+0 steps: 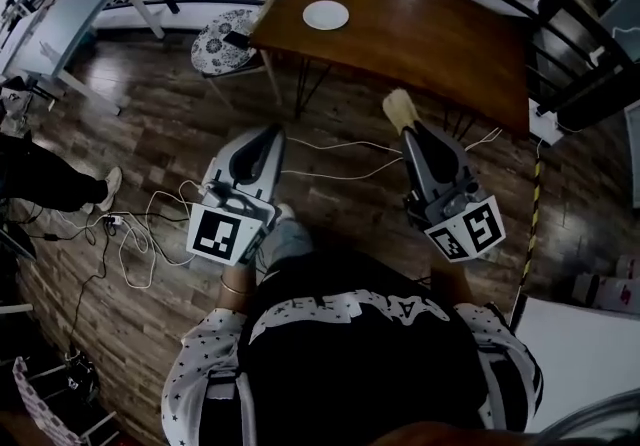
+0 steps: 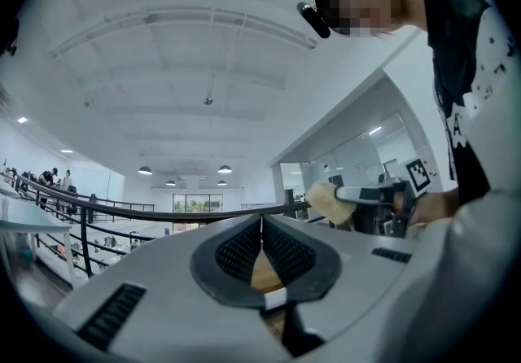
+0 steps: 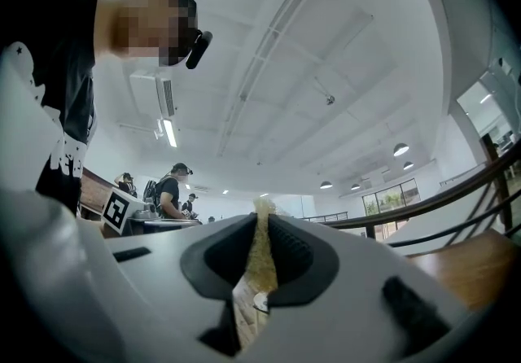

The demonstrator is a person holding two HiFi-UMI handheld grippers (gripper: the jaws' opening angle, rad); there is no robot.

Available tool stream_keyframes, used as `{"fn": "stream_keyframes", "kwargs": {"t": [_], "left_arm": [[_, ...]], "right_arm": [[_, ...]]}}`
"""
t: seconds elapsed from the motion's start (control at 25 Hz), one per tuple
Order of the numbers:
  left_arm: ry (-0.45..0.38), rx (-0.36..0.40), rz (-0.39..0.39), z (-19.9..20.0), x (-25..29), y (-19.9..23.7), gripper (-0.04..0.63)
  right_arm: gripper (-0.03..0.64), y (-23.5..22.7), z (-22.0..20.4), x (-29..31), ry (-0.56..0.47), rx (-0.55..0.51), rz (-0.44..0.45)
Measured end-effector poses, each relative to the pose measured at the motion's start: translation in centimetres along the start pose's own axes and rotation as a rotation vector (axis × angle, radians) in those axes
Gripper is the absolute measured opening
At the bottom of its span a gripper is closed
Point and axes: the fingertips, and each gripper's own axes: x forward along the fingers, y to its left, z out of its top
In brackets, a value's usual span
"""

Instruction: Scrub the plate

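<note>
Nearest, short of the table (image 1: 430, 39) and over the floor, the left gripper (image 1: 262, 139) has its jaws pressed together on nothing, while the right gripper (image 1: 408, 132) is clamped on a tan sponge (image 1: 399, 108). Farther off, the white plate (image 1: 326, 15) lies at the table's left end, well apart from the sponge. Scrubbing looks not yet begun: the approach and all the rubbing remain.

Open office hall: railing (image 2: 122, 212), desks (image 1: 60, 24)
</note>
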Motion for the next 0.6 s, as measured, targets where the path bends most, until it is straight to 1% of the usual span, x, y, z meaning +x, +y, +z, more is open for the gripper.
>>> {"fn": "stream_keyframes", "kwargs": {"t": [0.08,0.32,0.6], "left_arm": [[0.001,-0.003,-0.011,-0.2,0.8,1.1,0.015],[0.004,-0.009,-0.01,-0.7,2.9,5.0,0.015],[0.022,-0.002,-0.042,-1.5,4.7,8.2,0.015]], "right_arm": [[0.049,-0.2,-0.2,1.1,0.001,0.001,-0.007],[0.049,-1.3,-0.7,4.3,0.008,-0.017,-0.027],[0.049,-2.2,-1.5,7.5,0.022,-0.034,-0.051]]}}
